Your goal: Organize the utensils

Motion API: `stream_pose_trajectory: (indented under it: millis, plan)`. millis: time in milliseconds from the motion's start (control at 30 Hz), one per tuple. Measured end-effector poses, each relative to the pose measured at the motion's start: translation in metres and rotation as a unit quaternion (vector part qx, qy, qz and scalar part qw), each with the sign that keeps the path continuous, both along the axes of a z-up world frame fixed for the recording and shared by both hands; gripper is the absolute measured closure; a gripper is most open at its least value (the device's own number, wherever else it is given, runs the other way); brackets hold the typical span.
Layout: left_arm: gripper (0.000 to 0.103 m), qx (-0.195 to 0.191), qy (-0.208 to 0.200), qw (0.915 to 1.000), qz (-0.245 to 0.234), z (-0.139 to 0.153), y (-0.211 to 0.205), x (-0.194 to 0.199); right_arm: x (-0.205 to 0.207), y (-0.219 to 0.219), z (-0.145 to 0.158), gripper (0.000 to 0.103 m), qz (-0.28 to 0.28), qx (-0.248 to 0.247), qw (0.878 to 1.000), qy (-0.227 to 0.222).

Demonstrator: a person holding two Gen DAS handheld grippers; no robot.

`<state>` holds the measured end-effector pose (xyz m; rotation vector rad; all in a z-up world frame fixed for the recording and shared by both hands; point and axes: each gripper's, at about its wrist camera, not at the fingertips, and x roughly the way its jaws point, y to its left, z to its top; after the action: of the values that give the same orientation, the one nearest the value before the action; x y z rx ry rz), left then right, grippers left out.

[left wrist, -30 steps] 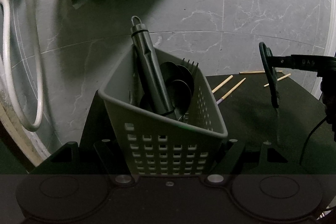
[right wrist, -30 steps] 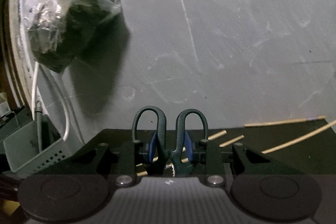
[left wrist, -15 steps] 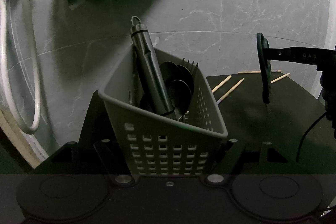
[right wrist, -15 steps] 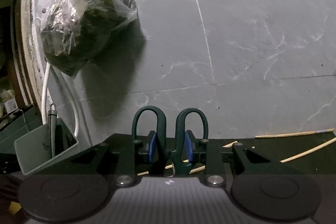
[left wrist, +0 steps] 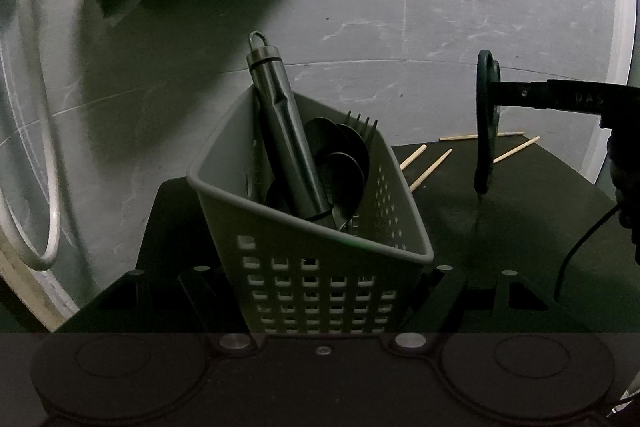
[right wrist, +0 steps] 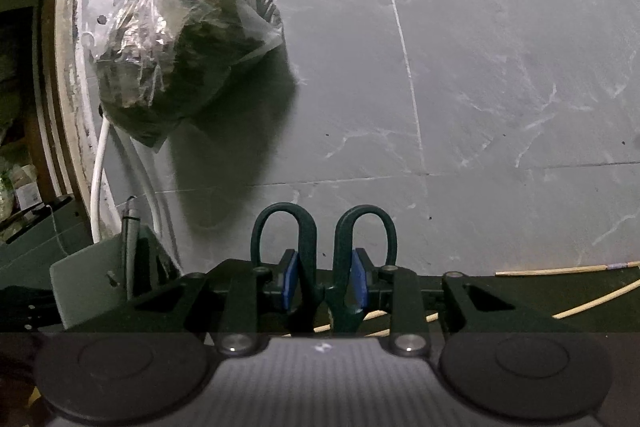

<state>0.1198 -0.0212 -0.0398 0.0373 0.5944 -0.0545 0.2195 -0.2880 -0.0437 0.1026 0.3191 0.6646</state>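
My left gripper (left wrist: pixel 320 279) is shut on a grey perforated utensil basket (left wrist: pixel 312 267), one finger on each side of it. In the basket stand a steel-handled tool (left wrist: pixel 280 131), dark spoons (left wrist: pixel 340 163) and a fork (left wrist: pixel 362 123). To its right, dark green scissors (left wrist: pixel 486 131) hang blades down over the black table (left wrist: pixel 520 219). My right gripper (right wrist: pixel 324 279) is shut on the scissors (right wrist: pixel 324 247), its blue pads (right wrist: pixel 290 279) pressing the handle loops together. The basket (right wrist: pixel 88 287) shows low at the left of the right wrist view.
Wooden chopsticks (left wrist: pixel 430 169) lie on the table behind the basket, and others (right wrist: pixel 560 270) at the far right. A filled plastic bag (right wrist: pixel 180 39) hangs on the grey marbled wall, with a white hose (left wrist: pixel 36 107) looping down at the left.
The scissors in my right gripper have shifted slightly left toward the basket, and more of the basket shows in the right wrist view. The basket and my left gripper have not moved.
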Motion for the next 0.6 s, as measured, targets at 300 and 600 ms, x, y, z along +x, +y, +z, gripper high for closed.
stream_pose_trajectory:
  millis: [300,600]
  plan:
    - [0.027,0.000,0.000,1.0000,-0.006,0.000,0.003,0.000,-0.005,0.003,0.004,0.071,0.006,0.002,1.000,-0.008]
    - [0.027,0.000,0.000,1.0000,-0.006,0.000,0.003,0.000,-0.010,0.004,0.019,0.071,0.012,0.009,1.000,-0.022]
